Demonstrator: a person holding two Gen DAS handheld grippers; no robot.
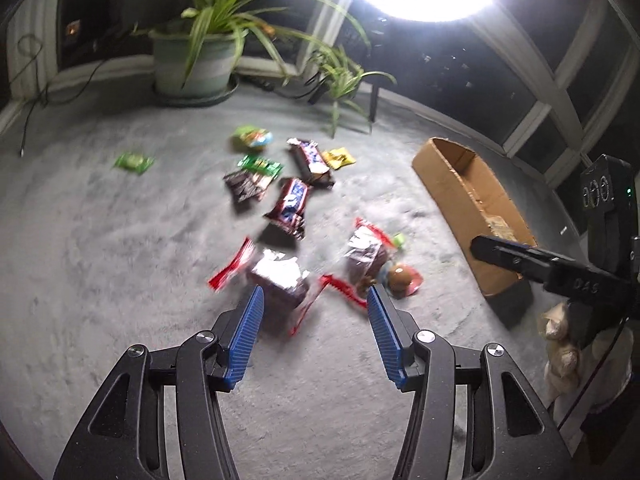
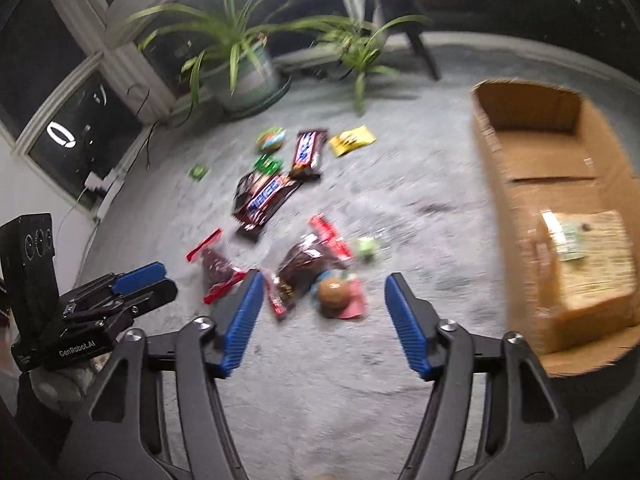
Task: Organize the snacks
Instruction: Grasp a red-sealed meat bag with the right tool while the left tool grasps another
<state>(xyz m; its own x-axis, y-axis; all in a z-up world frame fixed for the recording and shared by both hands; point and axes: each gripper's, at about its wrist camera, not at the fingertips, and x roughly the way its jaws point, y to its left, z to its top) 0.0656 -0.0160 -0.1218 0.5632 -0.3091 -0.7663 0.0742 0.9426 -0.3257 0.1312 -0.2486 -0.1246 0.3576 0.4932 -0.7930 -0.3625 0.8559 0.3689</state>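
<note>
Snack packs lie scattered on grey carpet: two red-edged bags of dark candy [image 1: 280, 276] [image 1: 366, 252], two Snickers bars [image 1: 290, 204] [image 1: 310, 160], a yellow pack [image 1: 339, 158], green packs [image 1: 260, 166] [image 1: 134, 162] and a pink pack with a brown round snack [image 1: 402, 278]. My left gripper [image 1: 316, 300] is open, just in front of the nearer candy bag. My right gripper [image 2: 324, 284] is open above the pink pack [image 2: 340, 294]. An open cardboard box [image 2: 560, 184] lies to the right and holds a tan packet [image 2: 592, 256].
Two potted spider plants [image 1: 200, 52] [image 1: 340, 76] stand at the back by the windows. A dark stand leg [image 1: 374, 100] rises behind them. Cables [image 1: 36, 92] trail at the far left. The box also shows in the left wrist view [image 1: 468, 204].
</note>
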